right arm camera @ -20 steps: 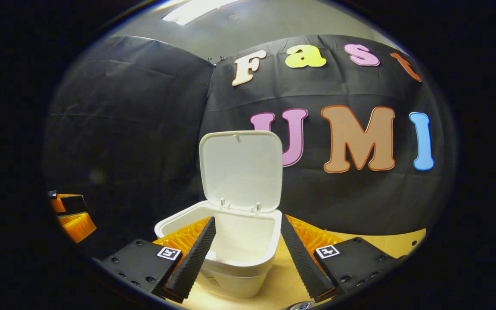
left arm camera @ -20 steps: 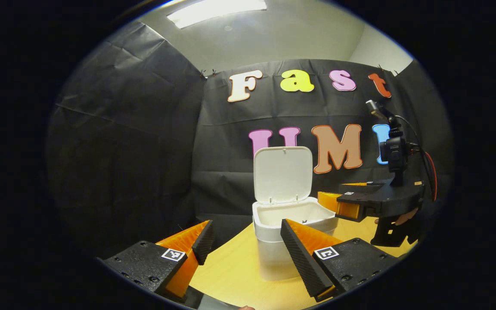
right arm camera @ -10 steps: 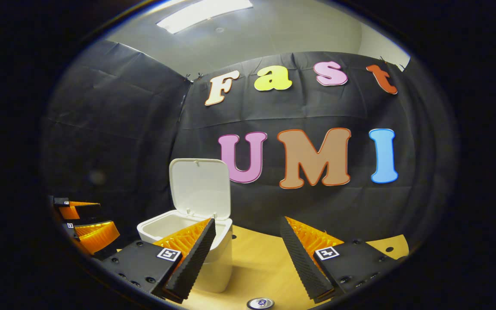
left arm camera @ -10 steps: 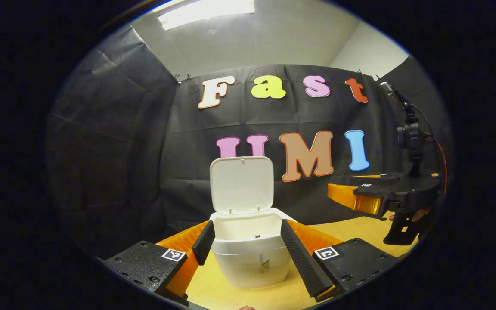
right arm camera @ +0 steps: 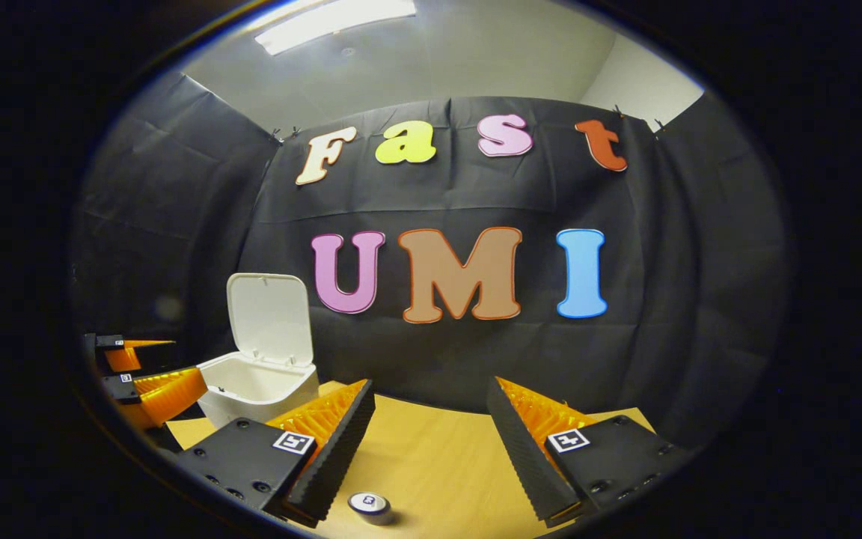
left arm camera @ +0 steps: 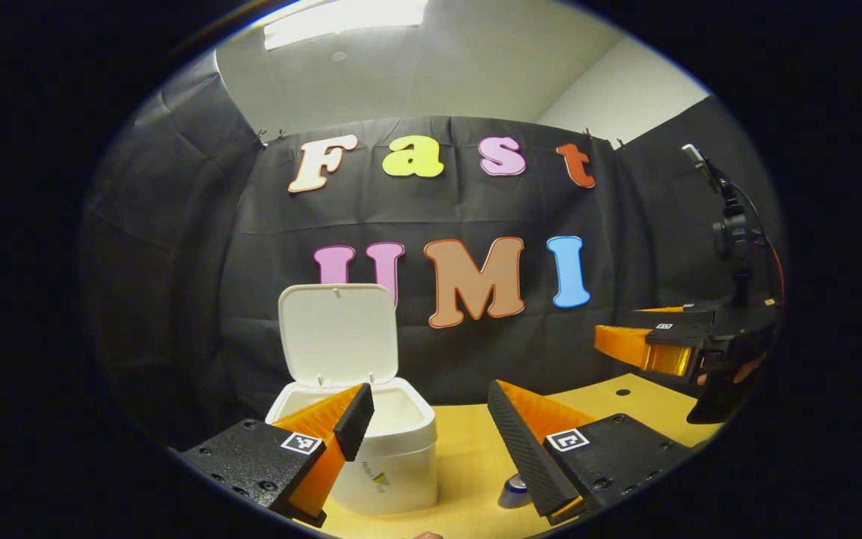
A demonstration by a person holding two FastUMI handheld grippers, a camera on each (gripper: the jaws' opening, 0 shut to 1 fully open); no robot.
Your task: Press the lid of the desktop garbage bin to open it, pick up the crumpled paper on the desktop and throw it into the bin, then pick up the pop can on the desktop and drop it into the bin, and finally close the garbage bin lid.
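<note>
The white garbage bin (left arm camera: 390,460) stands on the wooden desk with its lid (left arm camera: 337,333) raised upright. In the right gripper view the bin (right arm camera: 259,385) sits at the left with its lid (right arm camera: 268,318) up. A pop can (right arm camera: 368,503) stands on the desk below my right gripper (right arm camera: 431,442), which is open and holds nothing. The can's top (left arm camera: 513,492) peeks out beside the right finger of my left gripper (left arm camera: 431,434), also open and holding nothing. The right gripper (left arm camera: 648,348) appears at the right of the left gripper view, held by a hand. The left gripper (right arm camera: 150,378) appears at the left of the right gripper view.
The wooden desk (right arm camera: 438,464) stretches back to the black cloth wall. A small hole (left arm camera: 622,391) marks the desk near the right gripper. A camera mast with a cable (left arm camera: 734,232) rises from the right gripper.
Both views have swung to the right, so the bin has slid leftwards in each. The right gripper has drawn back from over the bin, and the pop can has come into sight.
</note>
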